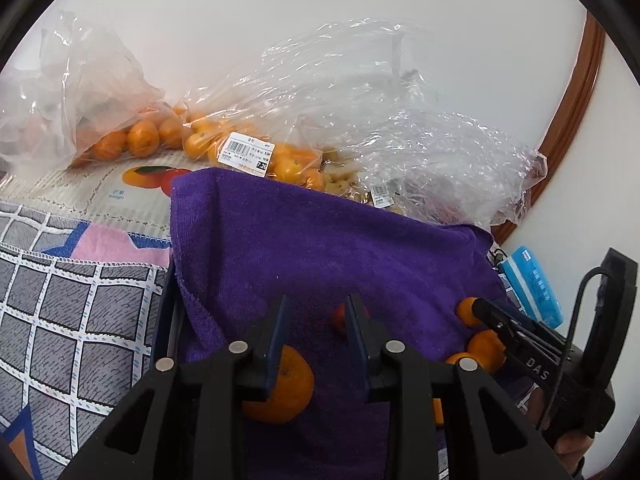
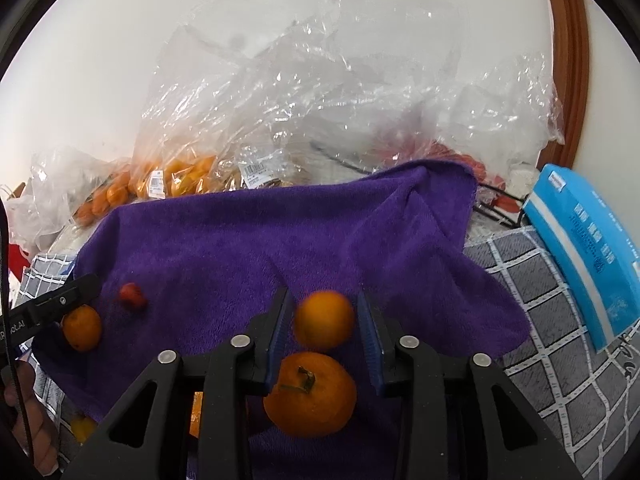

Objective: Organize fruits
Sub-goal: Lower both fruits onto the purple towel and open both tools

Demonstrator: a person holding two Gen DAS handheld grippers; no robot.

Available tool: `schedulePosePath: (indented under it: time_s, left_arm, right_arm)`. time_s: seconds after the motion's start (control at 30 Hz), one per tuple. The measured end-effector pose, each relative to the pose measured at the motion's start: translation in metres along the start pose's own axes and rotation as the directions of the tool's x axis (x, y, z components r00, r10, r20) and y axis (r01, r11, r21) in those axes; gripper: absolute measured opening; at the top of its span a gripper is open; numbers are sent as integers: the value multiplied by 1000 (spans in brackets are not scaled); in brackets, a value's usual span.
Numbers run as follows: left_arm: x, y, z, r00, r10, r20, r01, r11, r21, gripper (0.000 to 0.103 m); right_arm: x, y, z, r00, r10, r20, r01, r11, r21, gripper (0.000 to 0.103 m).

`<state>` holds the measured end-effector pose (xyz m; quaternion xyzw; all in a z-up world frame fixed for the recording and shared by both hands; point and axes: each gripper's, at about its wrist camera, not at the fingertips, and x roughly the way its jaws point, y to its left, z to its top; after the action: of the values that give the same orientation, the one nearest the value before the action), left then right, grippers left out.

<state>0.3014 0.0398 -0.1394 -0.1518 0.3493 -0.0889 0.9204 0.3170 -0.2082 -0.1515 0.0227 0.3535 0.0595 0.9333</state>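
A purple towel (image 1: 320,240) is spread in front of both grippers. My left gripper (image 1: 318,308) stands open over it, nothing between its pads. An orange (image 1: 284,390) lies under its left finger, and a small red fruit (image 1: 339,320) peeks from behind the right one. My right gripper (image 2: 322,294) is open too. A blurred orange (image 2: 324,320) sits between its pads with a gap on each side, and a larger stemmed orange (image 2: 310,394) lies below it. Seen from the left wrist, the right gripper (image 1: 486,312) has several oranges (image 1: 486,350) around it.
Clear plastic bags (image 1: 360,80) of oranges (image 1: 142,138) and other fruit are piled behind the towel against the white wall. A blue tissue pack (image 2: 584,256) stands at the right. Grey checked cloth (image 1: 60,320) covers the surface, and a brown wooden frame (image 1: 576,112) curves at far right.
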Motion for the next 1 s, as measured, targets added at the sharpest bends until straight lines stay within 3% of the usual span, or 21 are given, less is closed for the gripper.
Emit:
schedulePosePath:
  time_s: [0.27,0.57,0.8,1.0]
  left_arm:
    - [-5,-1,0,999,33,36,-33,999,4,41]
    - [-12,-11,-3,991,97,95,-102,993,53,43]
    - [-16,-13,-4,986,117,118,-125,990,68,43]
    - [-29,-19,-1,982,118,148,-131,988,85,43]
  right_arm:
    - [-13,8,-1,998,-40,55,42,998,-51,50]
    - [-31,0,1,993,-44,112,44,999,-2,50]
    - [-47,12,5,986,-61,158,69,997,-46,50]
    - [-63,18,2,992,-61,109,66,997,-35,50]
